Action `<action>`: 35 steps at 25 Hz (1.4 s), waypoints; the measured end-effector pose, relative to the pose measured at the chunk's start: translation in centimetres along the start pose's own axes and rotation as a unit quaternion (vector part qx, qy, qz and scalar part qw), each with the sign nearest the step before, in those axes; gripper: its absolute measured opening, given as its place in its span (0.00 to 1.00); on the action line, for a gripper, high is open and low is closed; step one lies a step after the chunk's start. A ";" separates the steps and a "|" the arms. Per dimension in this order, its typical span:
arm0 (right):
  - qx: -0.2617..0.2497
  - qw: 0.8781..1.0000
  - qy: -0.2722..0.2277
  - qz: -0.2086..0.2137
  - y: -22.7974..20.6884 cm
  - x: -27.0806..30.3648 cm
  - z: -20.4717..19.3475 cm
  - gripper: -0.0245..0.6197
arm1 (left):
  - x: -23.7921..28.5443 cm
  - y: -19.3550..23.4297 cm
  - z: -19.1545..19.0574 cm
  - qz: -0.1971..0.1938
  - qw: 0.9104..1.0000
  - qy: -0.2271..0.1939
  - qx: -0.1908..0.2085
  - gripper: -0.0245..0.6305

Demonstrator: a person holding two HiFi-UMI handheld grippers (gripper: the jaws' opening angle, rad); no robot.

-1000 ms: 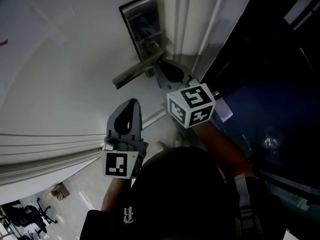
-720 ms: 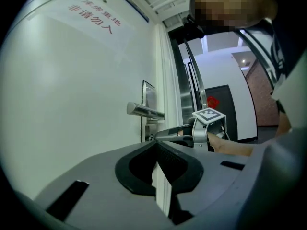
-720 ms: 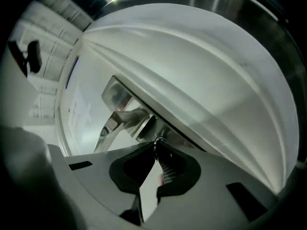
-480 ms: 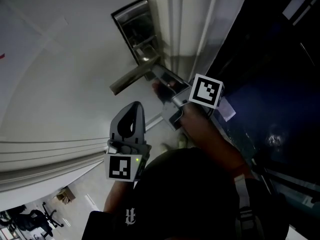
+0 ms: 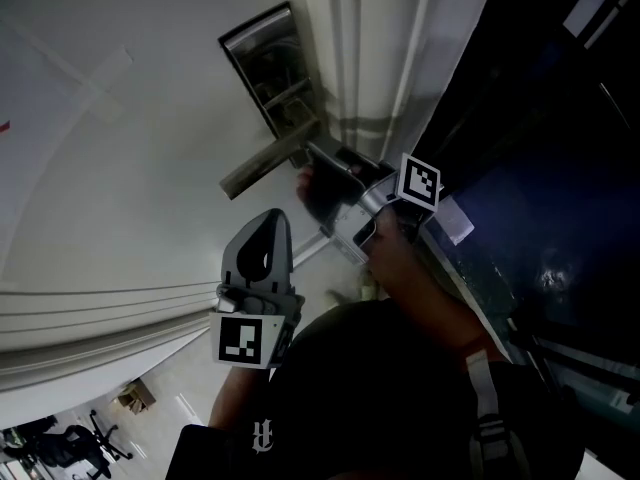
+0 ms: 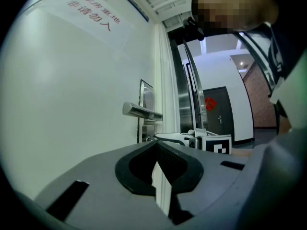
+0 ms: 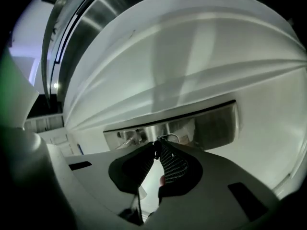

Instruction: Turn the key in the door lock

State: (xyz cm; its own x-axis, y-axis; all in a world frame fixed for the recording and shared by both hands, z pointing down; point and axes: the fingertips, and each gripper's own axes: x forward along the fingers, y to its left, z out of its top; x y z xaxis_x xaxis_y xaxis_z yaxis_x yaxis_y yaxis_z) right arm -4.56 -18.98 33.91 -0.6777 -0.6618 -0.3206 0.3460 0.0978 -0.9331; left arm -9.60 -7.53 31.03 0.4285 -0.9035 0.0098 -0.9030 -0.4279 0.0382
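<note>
My head view is dim, near black on the right, with the door (image 5: 120, 118) pale grey on the left. Both gripper views bulge and go black at the corners. The lock plate (image 7: 211, 123) shows soft glare, and the key (image 7: 156, 149) is a dark, blurred sliver.

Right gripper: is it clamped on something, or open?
Shut on the key: in the right gripper view the right gripper's jaw tips meet on a small dark key head, with its ring against the steel lock plate.

right gripper (image 5: 318, 183) | rolled over on the key (image 7: 156, 147) | marker cube (image 5: 420, 181) swung from top to right side
</note>
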 end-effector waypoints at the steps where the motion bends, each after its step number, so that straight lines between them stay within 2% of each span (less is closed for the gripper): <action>1: 0.021 1.000 -0.005 0.016 0.0 0.0 0.0 0.09 | 0.0 0.0 0.0 0.000 1.000 0.000 -0.002 0.05; 4: 0.081 0.994 -0.021 0.067 -0.1 0.0 0.0 0.09 | 0.0 0.0 0.1 -0.001 1.000 0.001 -0.003 0.05; 7: 0.114 0.987 -0.031 0.105 -0.2 0.0 0.0 0.10 | 0.0 0.1 0.2 -0.001 1.000 0.001 -0.001 0.05; 11: 0.131 0.982 -0.031 0.136 -0.2 0.1 -0.1 0.12 | 0.2 -0.2 0.6 -0.003 1.000 -0.001 0.004 0.05; 14: 0.116 0.981 -0.025 0.152 0.0 0.1 0.0 0.13 | 0.4 -0.6 0.7 -0.006 1.000 -0.001 0.009 0.05; 17: 0.079 0.984 -0.009 0.157 0.0 -0.3 -0.1 0.14 | 0.5 -0.8 0.7 -0.007 1.000 0.000 0.008 0.05; 21: 0.003 0.991 0.020 0.129 0.3 -1.3 -0.3 0.18 | 0.9 -1.1 0.6 -0.011 1.000 0.000 0.006 0.05; 23: -0.071 0.992 0.023 0.099 0.6 -2.2 0.3 0.20 | 1.1 -1.3 0.5 -0.013 1.000 0.000 0.004 0.05; 24: -0.126 0.989 0.025 0.080 0.9 -2.6 0.6 0.20 | 1.2 -1.4 0.4 -0.013 1.000 0.000 0.003 0.05; 25: -0.193 0.979 0.030 0.059 1.4 -2.9 0.6 0.20 | 1.3 -1.4 0.3 -0.014 1.000 0.000 0.002 0.05; 26: -0.269 0.962 0.038 0.038 2.0 -3.2 0.5 0.20 | 1.4 -1.5 0.3 -0.015 1.000 0.000 0.001 0.05; 27: -0.351 0.935 0.048 0.016 2.6 -3.3 0.2 0.20 | 1.5 -1.6 0.2 -0.016 1.000 -0.001 0.001 0.05; 28: -0.435 0.899 0.059 -0.004 3.2 -3.5 -0.1 0.20 | 1.6 -1.8 0.2 -0.017 1.000 -0.002 0.000 0.05; 29: -0.517 0.853 0.070 -0.020 3.8 -3.5 -0.5 0.20 | 1.6 -1.8 0.3 -0.017 1.000 -0.003 -0.001 0.05; 30: -0.594 0.799 0.082 -0.033 4.2 -3.5 -1.0 0.20 | 1.7 -1.9 0.3 -0.017 1.000 -0.004 -0.001 0.05; 32: -0.724 0.680 0.107 -0.054 4.5 -3.3 -1.9 0.20 | 1.7 -2.0 0.4 -0.016 1.000 -0.005 -0.001 0.05; 33: -0.770 0.624 0.120 -0.064 4.4 -3.2 -2.3 0.20 | 1.6 -2.0 0.4 -0.016 1.000 -0.006 -0.001 0.05; 34: -0.804 0.576 0.132 -0.074 4.2 -3.1 -2.7 0.20 | 1.6 -2.0 0.4 -0.015 1.000 -0.006 -0.001 0.05; 35: -0.828 0.536 0.140 -0.082 4.0 -3.0 -2.9 0.20 | 1.5 -2.0 0.5 -0.014 1.000 -0.007 0.000 0.05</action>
State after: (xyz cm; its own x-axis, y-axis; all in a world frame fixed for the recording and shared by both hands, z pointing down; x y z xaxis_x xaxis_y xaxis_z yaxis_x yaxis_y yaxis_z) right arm -3.02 -14.42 30.66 -0.7619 -0.6477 -0.0079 -0.6274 0.7348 0.2578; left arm -7.17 -8.08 30.52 0.4530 -0.8915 -0.0053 -0.8908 -0.4529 0.0378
